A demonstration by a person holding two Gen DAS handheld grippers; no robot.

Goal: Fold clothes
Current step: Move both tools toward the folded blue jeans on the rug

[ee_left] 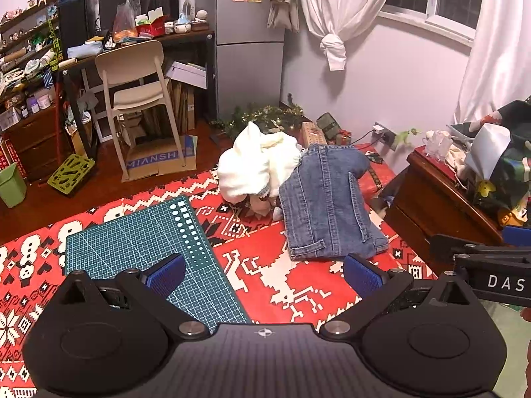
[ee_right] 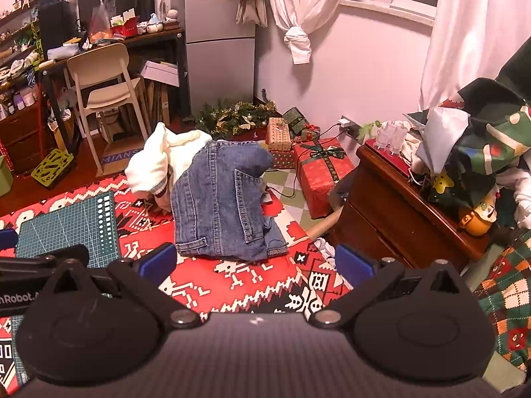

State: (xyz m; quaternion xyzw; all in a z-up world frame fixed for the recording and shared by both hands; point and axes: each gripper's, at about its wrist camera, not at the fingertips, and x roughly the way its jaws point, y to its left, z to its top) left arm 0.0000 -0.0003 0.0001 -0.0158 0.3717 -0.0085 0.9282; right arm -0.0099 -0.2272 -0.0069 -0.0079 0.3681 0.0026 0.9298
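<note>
Left gripper (ee_left: 264, 275): the two black fingers with blue ribbed pads (ee_left: 166, 273) stand wide apart and hold nothing. It hovers above the red-and-white patterned blanket (ee_left: 265, 265). The left pad sits over the dark green gridded cutting mat (ee_left: 139, 242), which lies flat on the blanket. The black body of the other gripper enters the left wrist view at the right edge.

Right gripper (ee_right: 255, 263): its black fingers with blue pads (ee_right: 353, 263) are likewise spread apart and empty, hovering above the same blanket (ee_right: 239, 285).

Task item: the folded blue denim jeans (ee_left: 327, 205) lie on the blanket ahead of both grippers, apart from the fingers. In the right wrist view the jeans (ee_right: 222, 199) show a back pocket and a belt loop at the near edge, which faces the gripper. Behind and touching the jeans lies a rumpled cream-white fleece garment (ee_left: 255, 162), unfolded, in a heap at the far edge of the blanket.

Surroundings: a red gift box with a dark green ribbon (ee_right: 323, 172) stands on the floor just beside the jeans, to their right. A dark brown wooden cabinet (ee_right: 398, 205) stands further right, with crumpled fabric piled on top. A cream plastic chair (ee_left: 136, 89) stands before a cluttered black desk (ee_left: 186, 38), well apart from the blanket. A grey refrigerator (ee_left: 249, 33) stands against the far wall.
</note>
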